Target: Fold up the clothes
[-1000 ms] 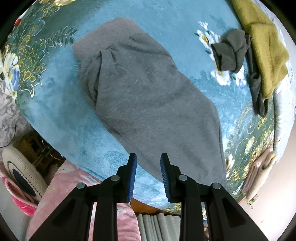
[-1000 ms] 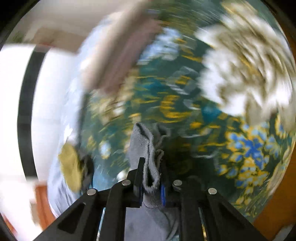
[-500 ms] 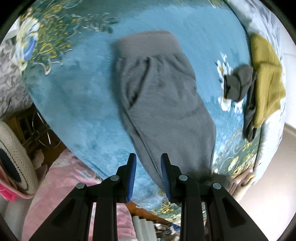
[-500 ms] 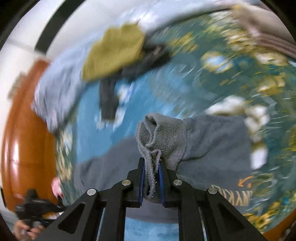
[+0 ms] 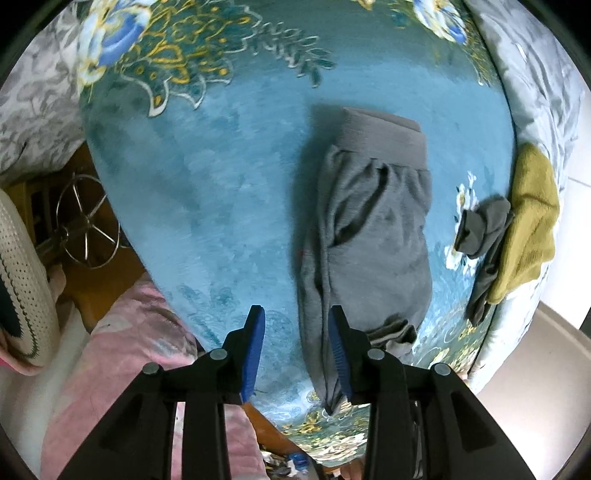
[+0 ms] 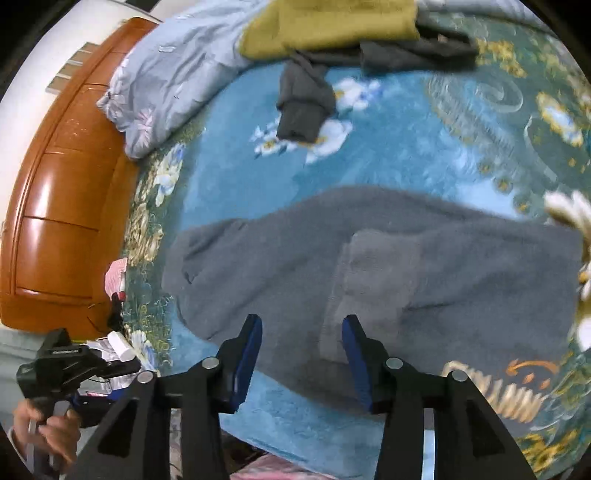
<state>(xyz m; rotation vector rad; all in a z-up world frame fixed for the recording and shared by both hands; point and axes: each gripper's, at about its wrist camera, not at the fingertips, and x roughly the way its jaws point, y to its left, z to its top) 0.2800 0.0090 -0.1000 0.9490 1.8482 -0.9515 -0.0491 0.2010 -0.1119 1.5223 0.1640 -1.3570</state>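
Grey sweatpants [image 5: 373, 236] lie folded on the blue floral blanket [image 5: 229, 192], waistband far from me, the leg end doubled back near the bed's edge. My left gripper [image 5: 297, 350] is open and empty, hovering above the pants' near end. In the right wrist view the same grey pants [image 6: 369, 273] lie across the blanket with a lighter folded flap on top. My right gripper [image 6: 301, 354] is open and empty just above their near edge.
A dark grey garment [image 6: 306, 107] and a mustard-yellow one [image 6: 332, 26] lie at the far side, also in the left wrist view [image 5: 532, 221]. A pale quilt [image 6: 166, 85] and wooden headboard [image 6: 59, 206] are left. Pink bedding [image 5: 122, 350] lies below the bed's edge.
My right gripper has let go of the pants' cuff end, laid on the rest of the pants, and now stands open. The left gripper has swung, still open.
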